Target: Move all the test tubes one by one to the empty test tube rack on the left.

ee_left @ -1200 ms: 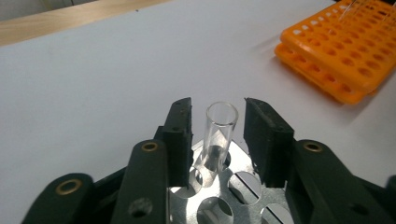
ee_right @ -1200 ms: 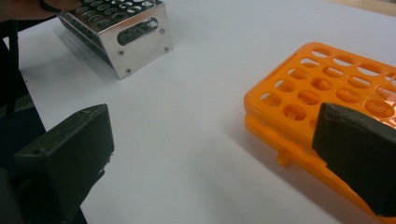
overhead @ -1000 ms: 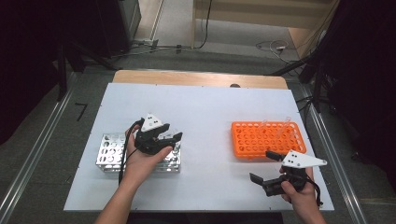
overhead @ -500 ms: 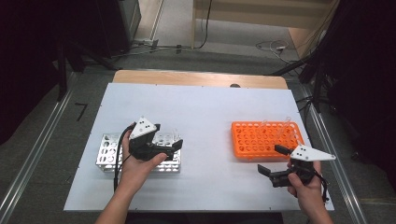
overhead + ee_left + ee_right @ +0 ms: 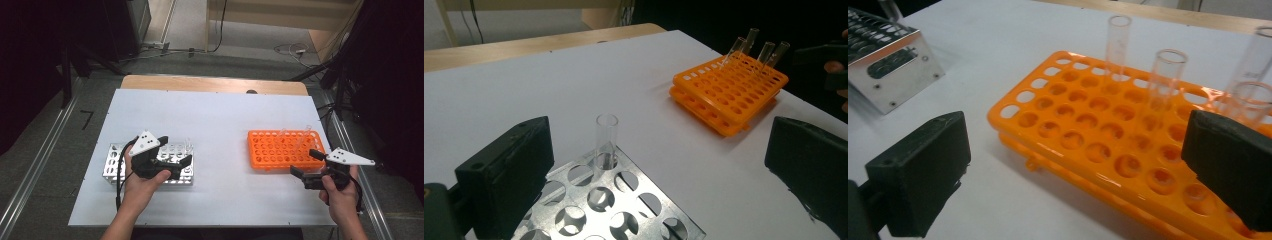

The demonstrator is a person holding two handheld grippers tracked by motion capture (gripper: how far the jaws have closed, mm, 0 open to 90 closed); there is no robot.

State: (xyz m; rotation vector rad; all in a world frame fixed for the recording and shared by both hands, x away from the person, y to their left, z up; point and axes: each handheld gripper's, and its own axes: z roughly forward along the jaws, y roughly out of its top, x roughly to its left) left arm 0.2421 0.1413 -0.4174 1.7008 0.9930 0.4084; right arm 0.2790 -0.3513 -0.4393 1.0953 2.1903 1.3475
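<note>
While one clear tube (image 5: 606, 141) stands upright in a corner hole of the metal rack (image 5: 116, 168) at the lower left of the high view, the left gripper (image 5: 176, 159) is held just over that rack with its jaws spread wide and nothing between them; they have just been opening, and the tube is seen between and beyond them, untouched. At the lower right of the high view, the right gripper (image 5: 306, 165) is aimed at the orange rack (image 5: 276, 150), its jaws likewise wide apart and empty. Four tubes (image 5: 758, 49) are seen leaning in the far rows of the orange rack in the left gripper view.

Trouble would most likely come from the tubes themselves. Being thin, smooth and transparent, a tube could be misjudged against the pale table (image 5: 215, 120), clipped by a jaw and tipped, since the holes seem loose enough for the tubes to lean. Too hard a squeeze on the round wall could let it slip or crack. The orange rack looks light and might be shoved or lifted if a tube is pulled at a slant.

The metal rack is bright sheet steel with round punched holes and sharp folded edges. The orange one is glossy moulded plastic, two-tiered, with a dense grid of holes. The jaw pads (image 5: 918, 175) are blocky, matt and black.
</note>
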